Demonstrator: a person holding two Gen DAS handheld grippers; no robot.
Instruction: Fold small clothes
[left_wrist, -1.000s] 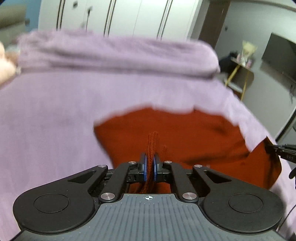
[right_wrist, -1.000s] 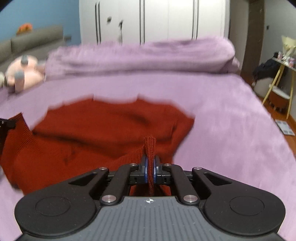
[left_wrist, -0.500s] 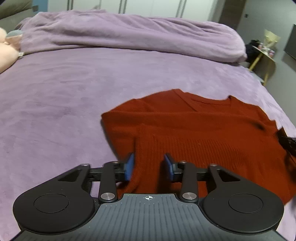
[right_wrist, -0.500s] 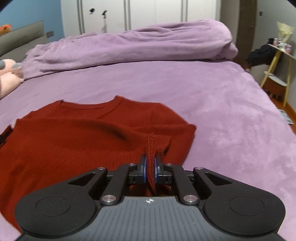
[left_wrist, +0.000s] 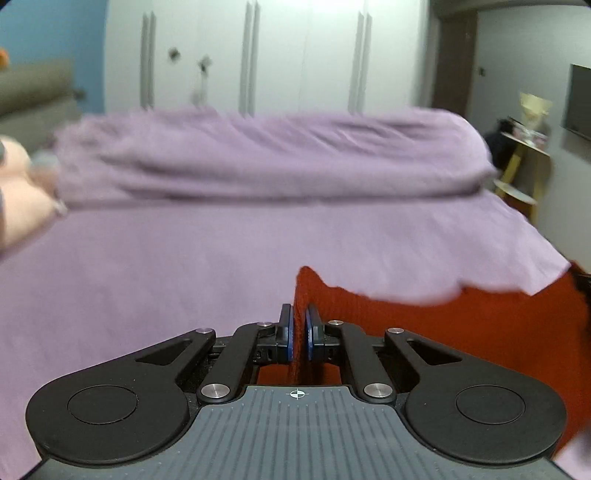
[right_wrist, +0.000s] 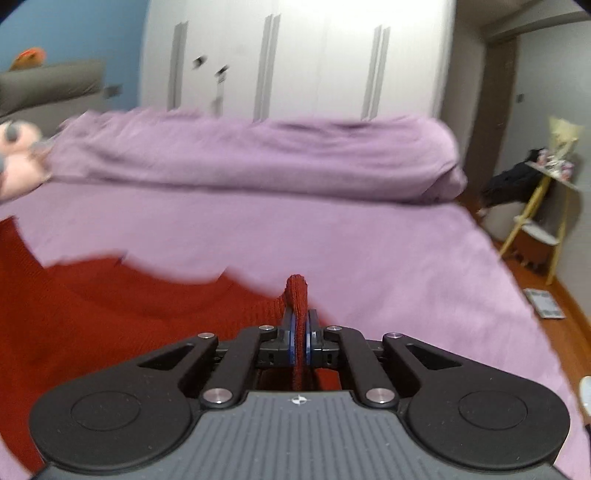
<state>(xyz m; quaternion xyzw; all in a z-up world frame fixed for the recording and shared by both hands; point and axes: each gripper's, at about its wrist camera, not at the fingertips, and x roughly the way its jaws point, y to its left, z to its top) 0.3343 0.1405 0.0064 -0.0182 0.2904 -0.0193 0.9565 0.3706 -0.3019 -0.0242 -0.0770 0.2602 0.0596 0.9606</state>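
Sweater: the red knit sweater lay on the purple bed, filling the lower right of the left wrist view, its edge raised off the cover.
Left wrist view: the left gripper had its jaws just closed again, a fold of the sweater's edge pinched between the blue pads, likely a fresh hold for the next fold.
Right wrist view: the right gripper had its jaws clamped on another bunch of the knit, which stood up above them; the rest of the garment spread to the lower left.
Why held so: two separated holds would keep the edge taut and level while it is carried over.
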